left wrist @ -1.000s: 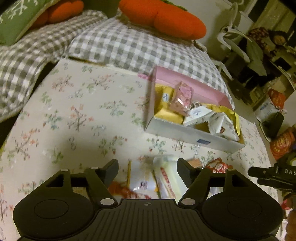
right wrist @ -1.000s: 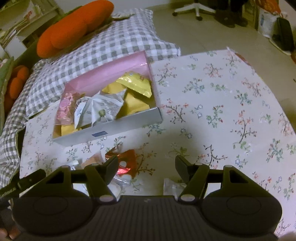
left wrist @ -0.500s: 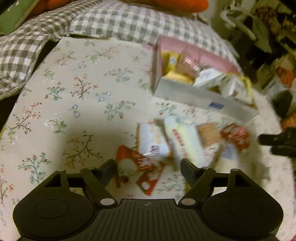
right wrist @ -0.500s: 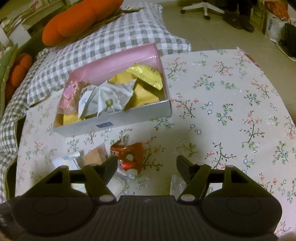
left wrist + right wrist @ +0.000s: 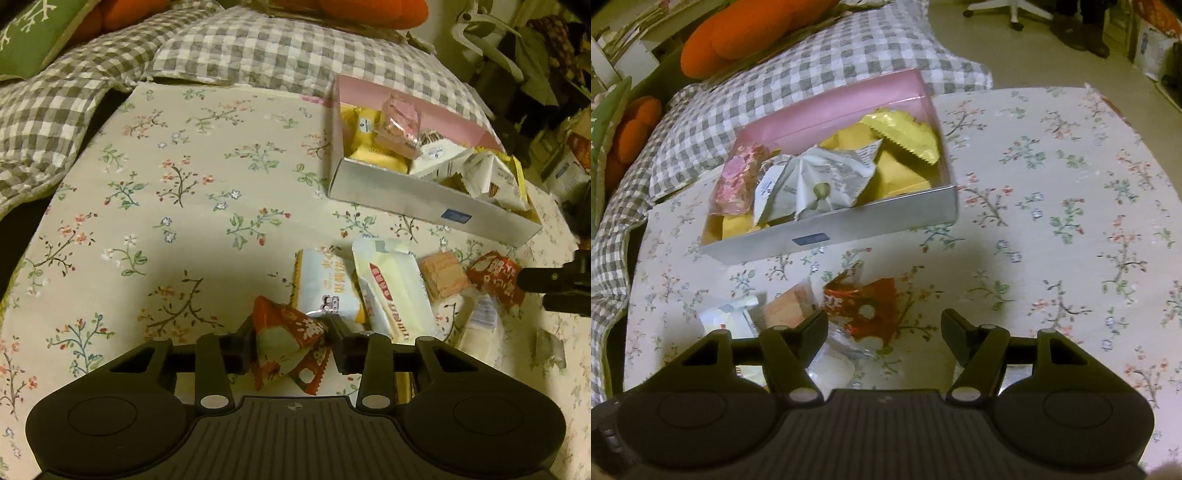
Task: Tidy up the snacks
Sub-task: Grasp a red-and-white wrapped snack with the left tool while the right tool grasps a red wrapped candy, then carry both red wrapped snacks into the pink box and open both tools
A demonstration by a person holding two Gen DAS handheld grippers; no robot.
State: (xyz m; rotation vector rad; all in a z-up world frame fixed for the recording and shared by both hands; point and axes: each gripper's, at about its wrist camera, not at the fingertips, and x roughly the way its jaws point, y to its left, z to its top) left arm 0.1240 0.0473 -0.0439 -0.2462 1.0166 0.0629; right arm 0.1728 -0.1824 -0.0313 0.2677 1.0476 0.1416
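Observation:
A pink-and-silver box (image 5: 424,197) holding several wrapped snacks sits on the floral tablecloth; it also shows in the right wrist view (image 5: 871,225). Loose snacks lie in front of it: a white-and-yellow packet (image 5: 327,284), a pale packet with a red label (image 5: 395,288), a pink wafer (image 5: 443,275) and a red packet (image 5: 496,275). My left gripper (image 5: 293,341) is shut on a red-and-white packet (image 5: 288,343). My right gripper (image 5: 884,321) is open just above another red packet (image 5: 866,308), holding nothing.
Grey checked cushions (image 5: 280,48) and orange carrot pillows (image 5: 738,33) lie behind the table. The tablecloth (image 5: 166,192) spreads left of the box. Chair legs and bags stand on the floor beyond (image 5: 1015,11). The right gripper's tip shows in the left wrist view (image 5: 554,284).
My left gripper pulled back and down toward the loose snacks, then closed on the red-and-white packet. My right gripper drew slightly nearer the box and stayed open.

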